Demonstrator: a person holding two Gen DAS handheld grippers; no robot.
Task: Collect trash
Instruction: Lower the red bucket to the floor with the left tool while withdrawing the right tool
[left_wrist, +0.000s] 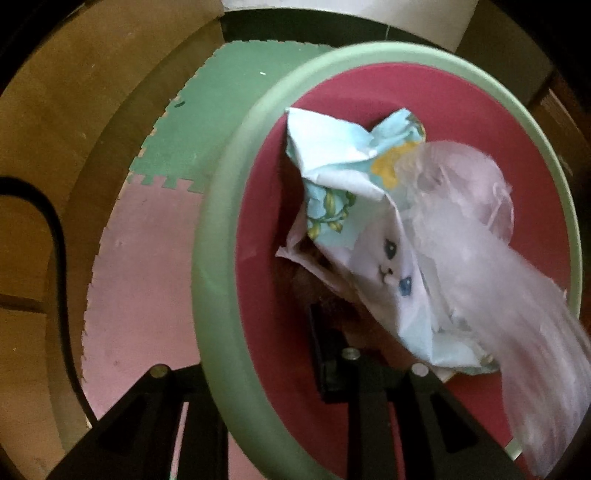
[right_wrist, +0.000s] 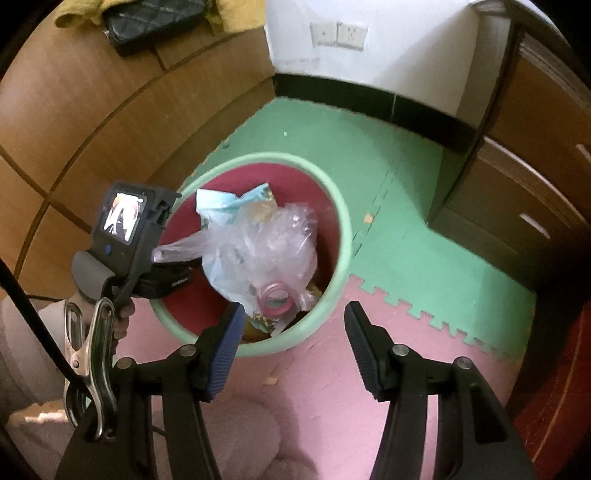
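Bag going into the bin

Left gripper (right_wrist: 173, 258) pinches the plastic bag (right_wrist: 258, 251) over the bin (right_wrist: 343, 236); right gripper (right_wrist: 295, 325) gapes empty. Best released low, inside the rim.

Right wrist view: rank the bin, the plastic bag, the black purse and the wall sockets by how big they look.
1. bin
2. plastic bag
3. black purse
4. wall sockets

The purse and sockets sit farther away, near the warped edge, so their true sizes stay unsure.

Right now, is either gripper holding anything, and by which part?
The left gripper appears to pinch the clear plastic bag by its stretched-out corner, over the bin. The right gripper is open and holds nothing.
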